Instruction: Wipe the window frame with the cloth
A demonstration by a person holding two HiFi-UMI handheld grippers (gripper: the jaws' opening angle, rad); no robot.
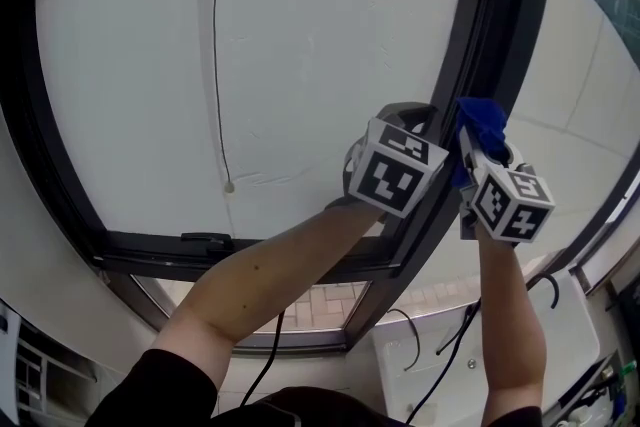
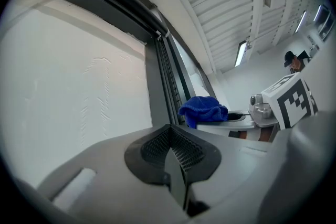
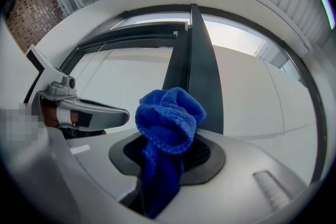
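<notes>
A dark window frame runs up between two pale frosted panes. The blue cloth is bunched in my right gripper, which is shut on it and holds it against the frame's vertical bar. In the right gripper view the cloth sticks out of the shut jaws, in front of the bar. My left gripper sits just left of the bar, shut with nothing in it. From the left gripper view, the cloth and the frame lie ahead to the right.
A thin pull cord ending in a bead hangs over the left pane. A handle sits on the lower frame rail. Cables lie below on a white ledge. A person stands far off under ceiling lights.
</notes>
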